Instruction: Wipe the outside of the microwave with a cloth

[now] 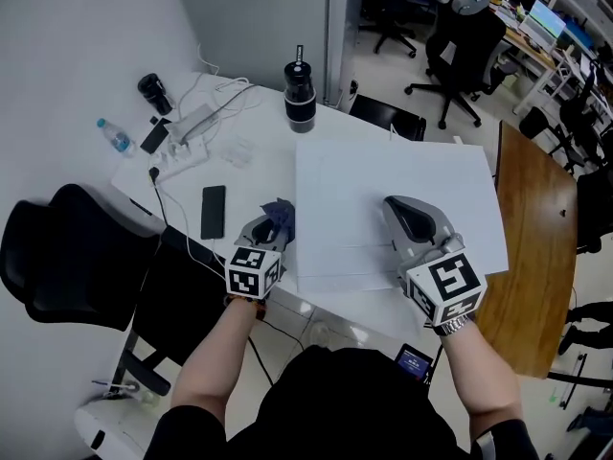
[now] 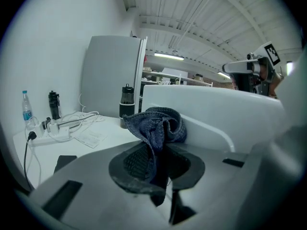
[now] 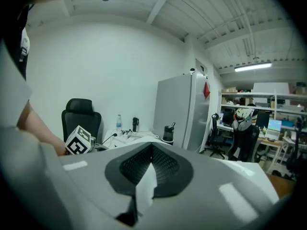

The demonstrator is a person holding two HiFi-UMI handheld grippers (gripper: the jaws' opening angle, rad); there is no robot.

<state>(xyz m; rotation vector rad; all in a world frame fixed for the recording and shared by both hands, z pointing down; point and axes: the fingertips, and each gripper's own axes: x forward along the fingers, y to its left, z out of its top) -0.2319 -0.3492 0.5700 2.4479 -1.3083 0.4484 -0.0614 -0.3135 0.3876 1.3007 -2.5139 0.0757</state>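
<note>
The microwave point(image 1: 402, 175) is a big white box; its flat top fills the middle of the head view. My left gripper point(image 1: 272, 222) sits at its left side, shut on a bunched dark blue cloth point(image 1: 281, 218). In the left gripper view the cloth point(image 2: 160, 123) stands up out of the left gripper point(image 2: 156, 152), close to the microwave's white wall point(image 2: 216, 109). My right gripper point(image 1: 400, 207) lies over the microwave's top near its front edge. In the right gripper view the right gripper point(image 3: 151, 150) has its tips together with nothing held.
A black tumbler point(image 1: 300, 99) stands behind the microwave's left corner. On the white desk to the left lie a black phone point(image 1: 213, 211), a power strip with cables point(image 1: 187, 127) and a water bottle point(image 1: 115, 137). A black chair point(image 1: 67, 257) stands at left, a wooden table point(image 1: 536, 247) at right.
</note>
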